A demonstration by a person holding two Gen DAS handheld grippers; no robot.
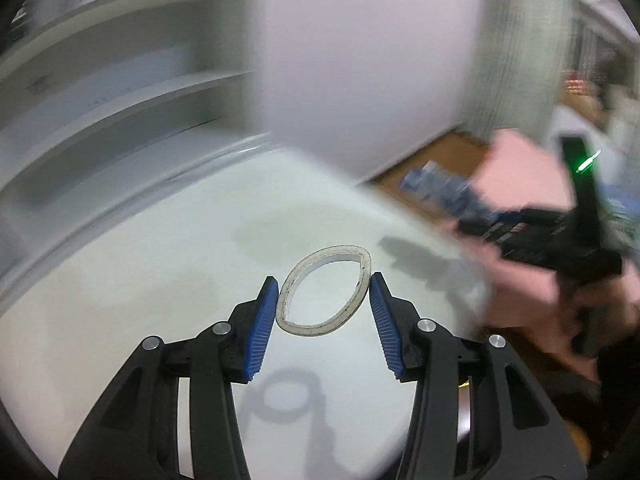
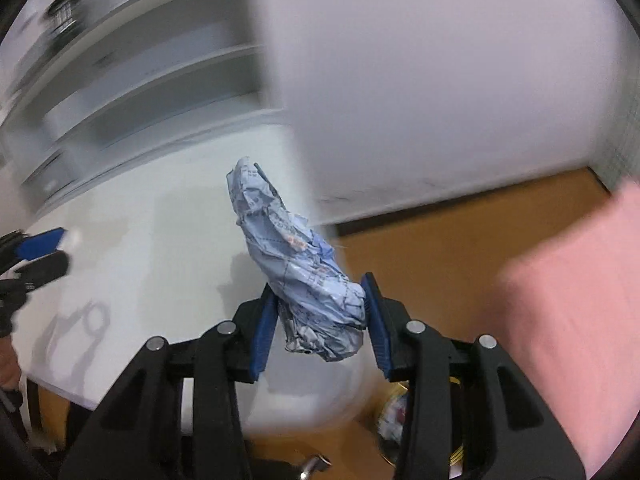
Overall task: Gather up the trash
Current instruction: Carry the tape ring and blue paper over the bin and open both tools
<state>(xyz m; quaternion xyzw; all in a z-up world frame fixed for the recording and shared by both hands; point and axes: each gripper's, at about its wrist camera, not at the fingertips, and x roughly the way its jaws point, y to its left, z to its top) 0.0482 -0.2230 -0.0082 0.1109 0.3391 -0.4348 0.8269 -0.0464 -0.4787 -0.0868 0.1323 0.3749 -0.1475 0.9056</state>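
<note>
My left gripper point(image 1: 323, 292) is shut on a pale oval ring point(image 1: 325, 291), a thin flat loop pinched from both sides by the blue pads. The ring hangs above the white table point(image 1: 160, 272) and casts a shadow below. My right gripper point(image 2: 320, 300) is shut on a crumpled wad of blue printed paper point(image 2: 296, 264), which sticks up and forward past the fingertips. In the left wrist view the right gripper point(image 1: 480, 220) shows blurred at the right with the blue paper point(image 1: 436, 188). The left gripper's fingers point(image 2: 40, 248) show at the left edge of the right wrist view.
White shelves point(image 1: 120, 92) stand behind the table, beside a white panel point(image 1: 360, 60). The wooden floor point(image 2: 440, 248) lies to the right past the table's edge. A pink sleeve point(image 2: 572, 300) fills the right side. A round container with scraps point(image 2: 394, 420) sits below the right gripper.
</note>
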